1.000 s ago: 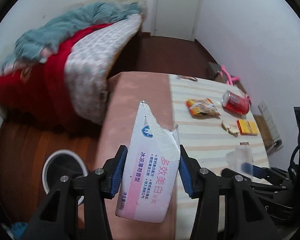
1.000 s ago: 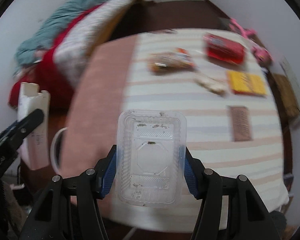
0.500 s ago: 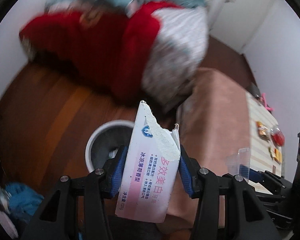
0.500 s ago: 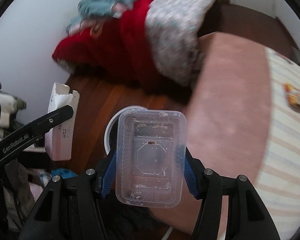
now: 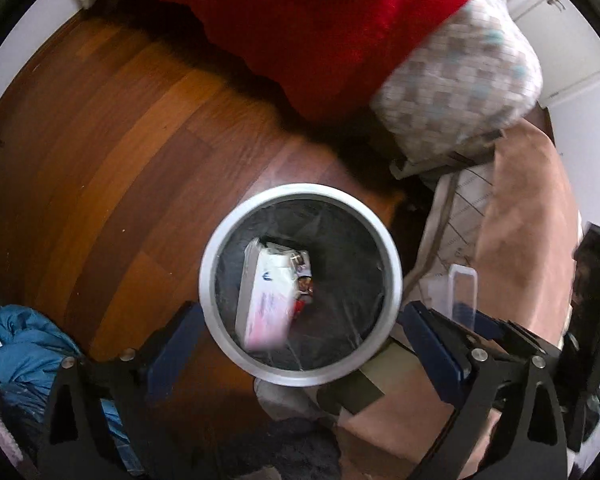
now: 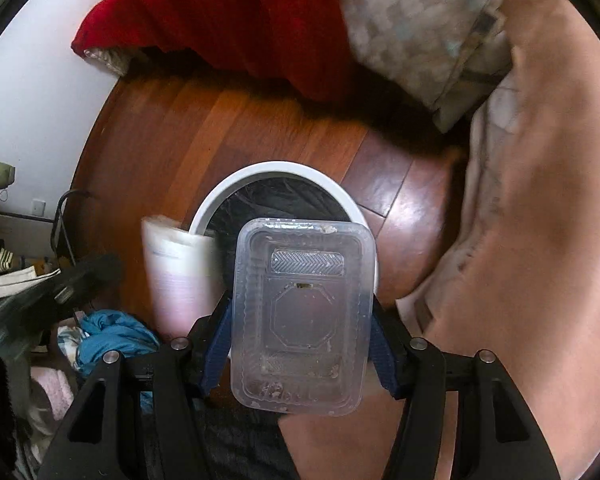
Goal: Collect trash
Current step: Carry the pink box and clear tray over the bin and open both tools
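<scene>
A round white-rimmed trash bin with a black liner stands on the wooden floor. My left gripper is open right above it. The white and pink toothpaste box is blurred and falling into the bin; it also shows in the right wrist view at the bin's left rim. My right gripper is shut on a clear plastic food container and holds it over the bin's near side. The container's edge shows in the left wrist view.
A pile of red and checked bedding lies beyond the bin. The table's pink cloth hangs at the right. Blue clothes and clutter lie on the floor at the left. A cardboard box sits near the bin.
Both grippers swung from the table down over the bin. My left gripper opened and let go of the toothpaste box, which is dropping into the bin. The right still holds the container.
</scene>
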Available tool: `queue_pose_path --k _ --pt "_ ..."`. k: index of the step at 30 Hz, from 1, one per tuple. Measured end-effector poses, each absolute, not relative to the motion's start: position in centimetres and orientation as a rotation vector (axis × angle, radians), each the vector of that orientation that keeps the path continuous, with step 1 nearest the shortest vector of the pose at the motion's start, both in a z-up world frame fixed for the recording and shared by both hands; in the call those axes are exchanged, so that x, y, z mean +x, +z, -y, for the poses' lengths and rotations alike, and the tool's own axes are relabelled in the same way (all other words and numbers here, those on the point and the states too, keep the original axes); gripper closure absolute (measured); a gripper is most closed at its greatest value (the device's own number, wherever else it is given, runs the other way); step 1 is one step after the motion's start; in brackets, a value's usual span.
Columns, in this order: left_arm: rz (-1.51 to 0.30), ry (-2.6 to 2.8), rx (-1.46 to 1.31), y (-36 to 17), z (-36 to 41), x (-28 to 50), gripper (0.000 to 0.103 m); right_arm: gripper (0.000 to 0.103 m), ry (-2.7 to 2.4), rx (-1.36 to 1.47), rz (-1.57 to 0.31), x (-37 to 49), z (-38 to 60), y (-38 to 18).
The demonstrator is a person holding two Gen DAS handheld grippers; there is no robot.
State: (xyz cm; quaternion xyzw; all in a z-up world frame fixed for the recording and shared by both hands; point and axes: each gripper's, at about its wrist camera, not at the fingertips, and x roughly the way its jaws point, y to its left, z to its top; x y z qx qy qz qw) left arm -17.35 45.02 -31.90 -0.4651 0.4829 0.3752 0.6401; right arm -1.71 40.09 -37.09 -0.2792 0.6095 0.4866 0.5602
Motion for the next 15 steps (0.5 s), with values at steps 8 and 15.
queue_pose_path --k 8,15 --pt "-1.089 1.051 -0.958 -31.5 -44.1 -21.1 0.001 0.000 1.137 -0.715 -1.444 -1.9 -41.4 -40.1" --pt "-1.099 1.101 -0.914 -30.9 -40.6 -22.7 0.001 0.000 1.105 -0.788 -1.343 -2.4 -39.0 -38.4"
